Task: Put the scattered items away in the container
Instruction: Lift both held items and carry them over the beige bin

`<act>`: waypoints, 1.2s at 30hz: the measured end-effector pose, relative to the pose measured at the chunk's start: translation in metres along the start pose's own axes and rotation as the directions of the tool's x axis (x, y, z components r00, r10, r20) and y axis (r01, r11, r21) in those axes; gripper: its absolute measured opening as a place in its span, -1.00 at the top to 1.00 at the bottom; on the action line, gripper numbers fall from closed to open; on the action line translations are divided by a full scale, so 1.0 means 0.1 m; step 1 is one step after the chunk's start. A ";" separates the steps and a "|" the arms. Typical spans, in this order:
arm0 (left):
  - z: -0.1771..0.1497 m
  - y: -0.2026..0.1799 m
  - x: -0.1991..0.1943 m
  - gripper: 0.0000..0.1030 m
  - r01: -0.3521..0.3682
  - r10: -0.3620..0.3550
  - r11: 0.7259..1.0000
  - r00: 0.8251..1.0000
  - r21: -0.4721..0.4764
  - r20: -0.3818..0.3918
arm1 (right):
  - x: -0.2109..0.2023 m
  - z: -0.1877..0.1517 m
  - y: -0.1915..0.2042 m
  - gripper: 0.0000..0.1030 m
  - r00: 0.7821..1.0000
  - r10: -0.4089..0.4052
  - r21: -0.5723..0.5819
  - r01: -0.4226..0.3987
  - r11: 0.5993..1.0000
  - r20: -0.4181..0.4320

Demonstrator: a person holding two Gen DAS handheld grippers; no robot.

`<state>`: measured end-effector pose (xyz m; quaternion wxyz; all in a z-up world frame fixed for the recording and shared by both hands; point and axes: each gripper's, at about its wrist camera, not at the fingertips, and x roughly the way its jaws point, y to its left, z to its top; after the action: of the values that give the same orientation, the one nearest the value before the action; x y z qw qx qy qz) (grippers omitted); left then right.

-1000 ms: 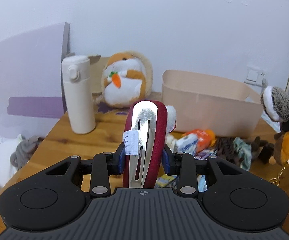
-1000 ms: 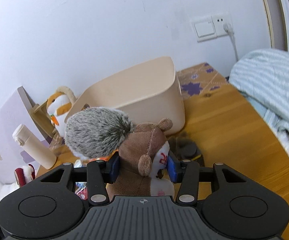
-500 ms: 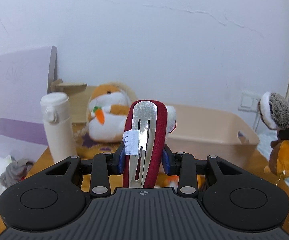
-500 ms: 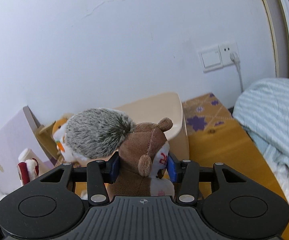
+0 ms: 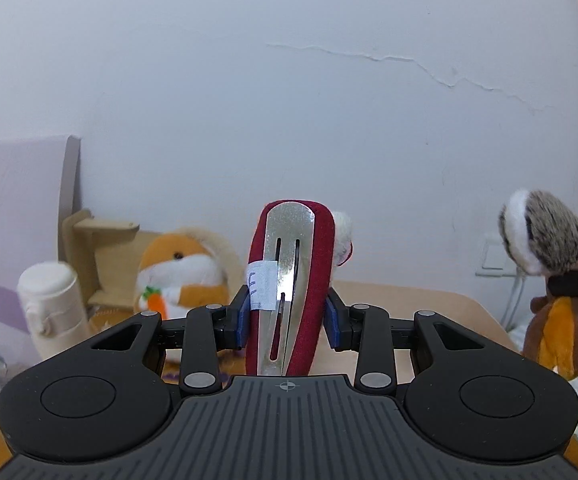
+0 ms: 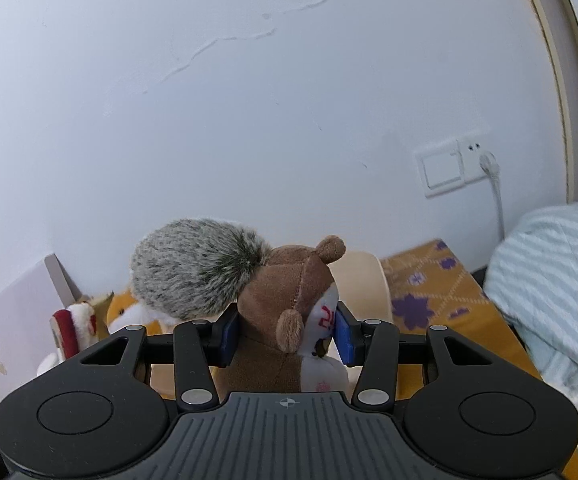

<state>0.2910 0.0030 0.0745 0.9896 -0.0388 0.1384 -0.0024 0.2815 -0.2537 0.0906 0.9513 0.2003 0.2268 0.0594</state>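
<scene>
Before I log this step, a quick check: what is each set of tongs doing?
Left tongs: closed on the red hair clip.
Right tongs: closed on the brown squirrel plush.

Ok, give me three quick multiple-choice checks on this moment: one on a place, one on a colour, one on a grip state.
1. Where is the hamster plush relative to the white bottle?
A. Right of it
B. Left of it
C. On top of it

2. What colour is the fabric of the hair clip?
A. Green
B. Dark red
C. Yellow

3. What is the right gripper doing?
A. Open, empty
B. Shut on nothing
C. Shut on the squirrel plush

Answers: 1 A, it sits right of the bottle in the left wrist view; 2 B, red fabric frames the metal; 3 C, jaws press its head.
</scene>
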 end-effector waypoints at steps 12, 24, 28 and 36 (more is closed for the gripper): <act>-0.09 -0.36 0.90 0.28 0.004 0.009 0.996 0.991 0.094 -0.136 | 0.78 0.03 -0.03 0.13 0.994 -0.107 -0.047 0.109 0.993 0.032; -0.40 -0.55 1.38 0.28 0.020 0.019 0.990 0.963 0.140 -0.269 | 1.15 0.11 -0.16 0.14 0.991 -0.131 -0.011 0.131 0.991 0.024; -0.44 -0.59 1.45 0.28 0.022 0.024 0.988 0.957 0.154 -0.288 | 1.11 0.22 -0.05 0.14 0.989 -0.138 -0.052 0.141 0.989 0.053; -0.56 -0.60 1.54 0.22 0.037 0.029 0.984 0.932 0.173 -0.361 | 1.41 0.05 -0.11 0.14 0.977 -0.185 -0.100 0.175 0.980 -0.103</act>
<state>0.4243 -0.0633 -0.0172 0.9466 0.0498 0.3176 -0.0238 0.4095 -0.2370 0.0330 0.9465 0.1322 0.2942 -0.0056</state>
